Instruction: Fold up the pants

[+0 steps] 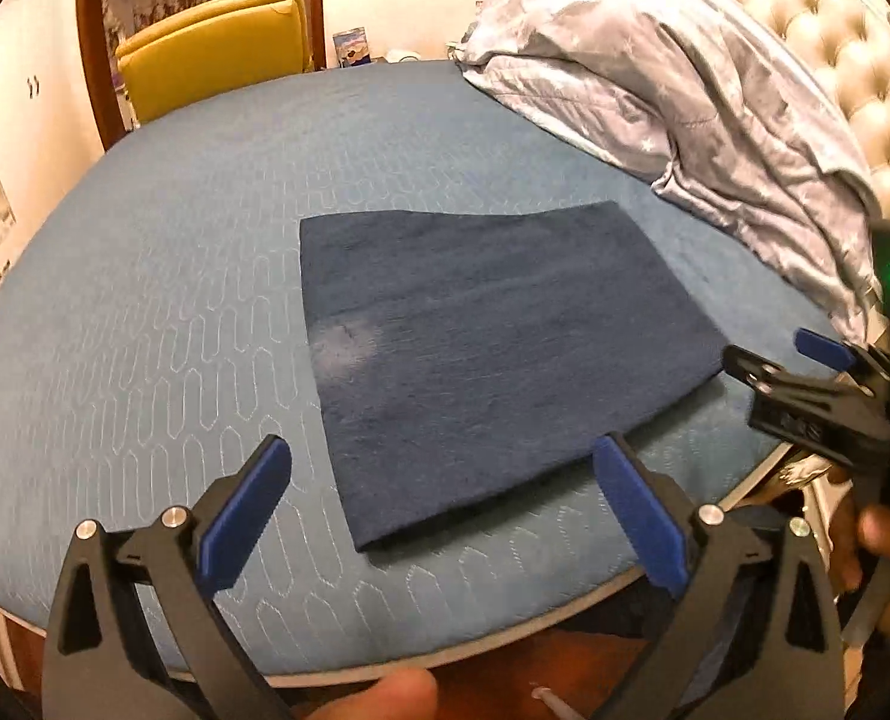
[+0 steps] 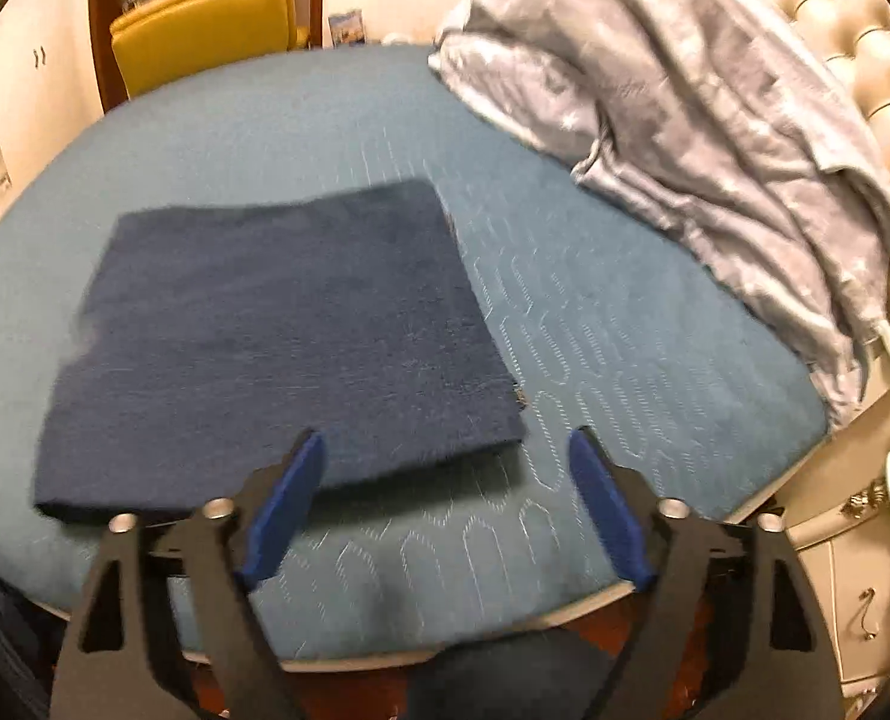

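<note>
Dark blue pants [image 1: 493, 354] folded into a flat, roughly square packet, lying near the front edge of the bed [image 1: 145, 312] on its teal quilted cover — nothing gripping them. Left gripper [image 1: 439, 516] spread wide, blue pads well apart, nothing between them; poised above the packet's near edge, not touching it. Right gripper [image 2: 445, 507] likewise wide open and empty, set over the packet's near right corner, one pad over the cloth's edge and the other over bare cover. Seen from the left wrist, the right gripper's black body at the far right, a green light lit on it, a hand [image 1: 889, 552] blurred beneath. Rumpled grey star-print duvet [image 2: 685, 120] heaped at the right against a cream tufted headboard [image 2: 853, 42] — well apart from the pants. Beyond the bed's far edge, a yellow chair [image 1: 217, 42] and a dark wooden frame [image 1: 94, 42]. White bedside cabinet [image 2: 865, 570] at the lower right in the right wrist view.
</note>
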Demonstrator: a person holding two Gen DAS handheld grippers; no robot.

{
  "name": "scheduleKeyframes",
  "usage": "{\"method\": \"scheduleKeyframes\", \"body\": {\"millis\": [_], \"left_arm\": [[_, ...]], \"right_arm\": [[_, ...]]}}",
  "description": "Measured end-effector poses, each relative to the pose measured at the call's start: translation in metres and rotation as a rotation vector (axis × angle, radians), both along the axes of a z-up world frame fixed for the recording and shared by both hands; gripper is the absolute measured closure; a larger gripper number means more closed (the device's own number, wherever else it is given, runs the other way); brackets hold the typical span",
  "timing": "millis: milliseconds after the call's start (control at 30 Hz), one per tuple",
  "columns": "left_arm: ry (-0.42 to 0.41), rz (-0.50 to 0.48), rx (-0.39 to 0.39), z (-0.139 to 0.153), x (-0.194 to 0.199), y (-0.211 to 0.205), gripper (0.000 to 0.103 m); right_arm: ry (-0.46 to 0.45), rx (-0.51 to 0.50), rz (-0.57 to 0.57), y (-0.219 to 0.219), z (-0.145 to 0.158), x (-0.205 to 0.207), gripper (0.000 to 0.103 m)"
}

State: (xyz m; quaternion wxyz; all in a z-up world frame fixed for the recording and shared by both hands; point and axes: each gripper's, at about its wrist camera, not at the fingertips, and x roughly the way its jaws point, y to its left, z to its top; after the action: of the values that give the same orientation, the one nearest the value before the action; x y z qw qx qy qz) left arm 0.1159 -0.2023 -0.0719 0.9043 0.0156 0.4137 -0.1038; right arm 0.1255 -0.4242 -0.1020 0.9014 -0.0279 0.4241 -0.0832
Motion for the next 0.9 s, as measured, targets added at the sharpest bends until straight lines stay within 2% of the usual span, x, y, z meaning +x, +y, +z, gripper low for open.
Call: {"method": "scheduleKeyframes", "body": {"millis": [67, 267, 600, 900], "left_arm": [[-0.011, 0.008, -0.005, 0.006, -0.006, 0.001, 0.002], [-0.051, 0.03, -0.01, 0.025, -0.021, 0.003, 0.002], [-0.08, 0.031, -0.003, 0.039, -0.032, -0.001, 0.002], [-0.084, 0.027, -0.002, 0.04, -0.032, -0.002, 0.002]], "right_arm": [[-0.026, 0.013, 0.0, 0.003, 0.016, -0.015, 0.014], [-0.085, 0.018, 0.001, 0.01, 0.046, -0.042, 0.014], [-0.111, 0.03, 0.007, 0.012, 0.057, -0.056, 0.014], [-0.113, 0.034, 0.005, 0.01, 0.058, -0.059, 0.014]]}}
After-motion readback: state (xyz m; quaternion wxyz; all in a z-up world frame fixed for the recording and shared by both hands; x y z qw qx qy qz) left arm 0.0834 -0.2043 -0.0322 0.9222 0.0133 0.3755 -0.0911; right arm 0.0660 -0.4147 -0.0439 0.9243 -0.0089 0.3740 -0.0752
